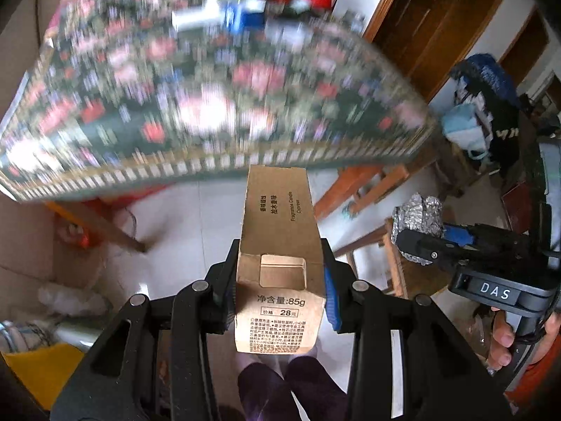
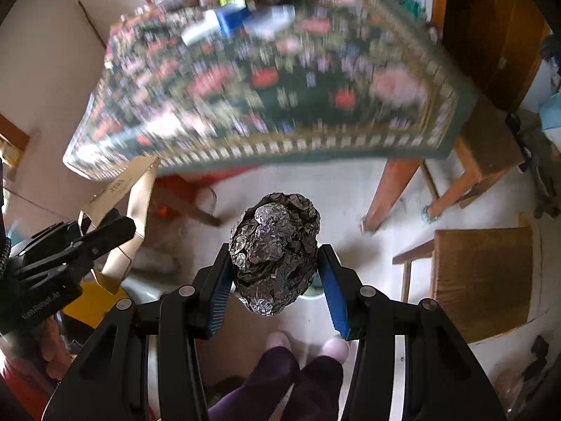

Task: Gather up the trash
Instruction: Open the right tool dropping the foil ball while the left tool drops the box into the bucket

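Note:
My left gripper (image 1: 278, 273) is shut on a brown cardboard carton (image 1: 278, 245) with printed text, held upright in the air above the white floor, in front of the table. My right gripper (image 2: 275, 270) is shut on a crumpled ball of silver foil (image 2: 275, 249), also held in the air off the table. Each gripper shows in the other's view: the right gripper (image 1: 417, 242) with its foil (image 1: 419, 215) at the right, the left gripper (image 2: 105, 231) with its carton (image 2: 122, 189) at the left.
A table with a flowered cloth (image 1: 210, 98) stands ahead, blurred, with bottles and boxes (image 1: 224, 10) at its far end. Wooden stools (image 2: 480, 277) stand on the right. A yellow object (image 1: 38, 368) lies low on the left. The person's feet (image 2: 305, 347) are below.

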`<move>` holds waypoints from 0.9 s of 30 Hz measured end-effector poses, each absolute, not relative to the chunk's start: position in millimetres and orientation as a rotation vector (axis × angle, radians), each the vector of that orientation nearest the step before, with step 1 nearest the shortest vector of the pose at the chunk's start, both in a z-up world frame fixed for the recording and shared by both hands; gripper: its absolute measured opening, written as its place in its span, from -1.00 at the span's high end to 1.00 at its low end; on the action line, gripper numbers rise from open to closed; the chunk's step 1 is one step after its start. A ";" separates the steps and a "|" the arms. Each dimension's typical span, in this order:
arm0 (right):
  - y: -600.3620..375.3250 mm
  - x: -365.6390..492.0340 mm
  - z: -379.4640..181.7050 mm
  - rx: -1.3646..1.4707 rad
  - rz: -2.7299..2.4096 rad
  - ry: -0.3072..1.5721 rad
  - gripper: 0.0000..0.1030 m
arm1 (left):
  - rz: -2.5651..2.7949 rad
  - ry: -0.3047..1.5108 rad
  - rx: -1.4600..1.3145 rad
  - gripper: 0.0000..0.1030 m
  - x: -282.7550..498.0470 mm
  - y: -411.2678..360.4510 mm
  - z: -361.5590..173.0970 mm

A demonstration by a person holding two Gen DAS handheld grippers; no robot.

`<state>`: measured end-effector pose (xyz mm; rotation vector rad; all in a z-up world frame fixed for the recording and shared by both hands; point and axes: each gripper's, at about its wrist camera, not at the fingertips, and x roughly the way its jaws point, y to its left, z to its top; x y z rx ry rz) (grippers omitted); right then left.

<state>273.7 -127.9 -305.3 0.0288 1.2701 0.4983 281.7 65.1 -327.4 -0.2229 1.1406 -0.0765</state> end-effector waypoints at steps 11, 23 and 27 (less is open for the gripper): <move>-109.6 281.1 -460.5 -0.082 0.538 1.407 0.13 | -0.013 1.296 -0.284 0.24 280.0 72.0 -492.0; -94.5 290.1 -535.1 -0.073 0.581 1.395 -0.28 | 0.003 1.360 -0.312 0.24 277.4 80.9 -591.5; -100.2 289.7 -542.0 -0.055 0.557 1.389 -0.28 | -0.031 1.377 -0.327 0.24 284.4 70.6 -609.6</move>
